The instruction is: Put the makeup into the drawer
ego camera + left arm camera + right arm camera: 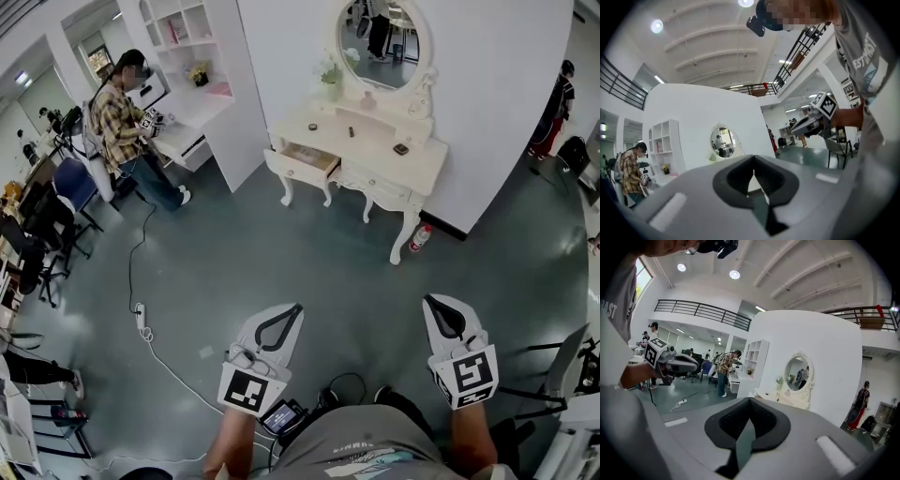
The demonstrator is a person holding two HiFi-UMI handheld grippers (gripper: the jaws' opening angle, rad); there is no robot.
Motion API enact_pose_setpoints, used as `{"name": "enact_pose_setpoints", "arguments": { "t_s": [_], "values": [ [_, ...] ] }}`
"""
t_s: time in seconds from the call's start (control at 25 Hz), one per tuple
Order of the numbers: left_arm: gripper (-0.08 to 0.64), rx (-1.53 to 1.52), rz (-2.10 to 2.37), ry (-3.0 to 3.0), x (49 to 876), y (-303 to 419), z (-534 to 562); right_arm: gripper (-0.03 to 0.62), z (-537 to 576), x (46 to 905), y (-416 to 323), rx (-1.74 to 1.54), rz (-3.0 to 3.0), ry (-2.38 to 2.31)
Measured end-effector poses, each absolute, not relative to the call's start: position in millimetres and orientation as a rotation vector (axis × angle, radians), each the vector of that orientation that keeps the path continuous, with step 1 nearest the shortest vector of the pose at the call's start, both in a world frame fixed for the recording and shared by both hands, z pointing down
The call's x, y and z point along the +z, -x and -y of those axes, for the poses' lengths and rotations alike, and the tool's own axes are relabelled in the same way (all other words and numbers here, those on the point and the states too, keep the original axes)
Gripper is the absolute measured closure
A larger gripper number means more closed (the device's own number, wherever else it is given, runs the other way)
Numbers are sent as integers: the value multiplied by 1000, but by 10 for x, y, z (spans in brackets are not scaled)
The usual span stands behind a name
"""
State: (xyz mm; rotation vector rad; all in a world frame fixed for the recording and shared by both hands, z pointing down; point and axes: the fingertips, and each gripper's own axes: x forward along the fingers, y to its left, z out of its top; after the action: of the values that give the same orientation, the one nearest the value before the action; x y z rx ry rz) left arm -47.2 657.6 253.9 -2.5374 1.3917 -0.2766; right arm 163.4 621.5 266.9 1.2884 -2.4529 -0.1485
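Note:
A cream dressing table (pixel 427 169) with an oval mirror (pixel 380 42) stands against the white wall, well ahead of me across the floor. Its left drawer (pixel 307 161) is pulled open. Small makeup items lie on the top: a dark compact (pixel 400 148), a small dark piece (pixel 352 131) and a pink bottle (pixel 368 101). My left gripper (pixel 298 307) (pixel 753 157) and right gripper (pixel 427 300) (pixel 750 399) are held low in front of me, both shut and empty, pointing toward the table. In the gripper views the table (pixel 787 399) shows small beyond the jaw tips.
A person in a plaid shirt (pixel 117 117) stands at a white desk and shelf unit (pixel 187 56) on the left. A power strip with its cable (pixel 141 321) lies on the green floor. A red extinguisher (pixel 419 238) leans by the table leg. Office chairs (pixel 70 183) stand far left.

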Motion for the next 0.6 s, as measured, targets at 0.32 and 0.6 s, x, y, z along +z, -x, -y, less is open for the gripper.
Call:
{"name": "enact_pose_setpoints", "arguments": {
  "t_s": [0.32,0.6],
  "values": [
    [560,-260,-1419,2553,2616,673,-6508,591,-6031,2658,-1476,-163,2447,-1304],
    [560,-317,-1470,2526,2659,685,-6207,591,-5554,2724,-1518,-154,2477,-1266]
  ]
}}
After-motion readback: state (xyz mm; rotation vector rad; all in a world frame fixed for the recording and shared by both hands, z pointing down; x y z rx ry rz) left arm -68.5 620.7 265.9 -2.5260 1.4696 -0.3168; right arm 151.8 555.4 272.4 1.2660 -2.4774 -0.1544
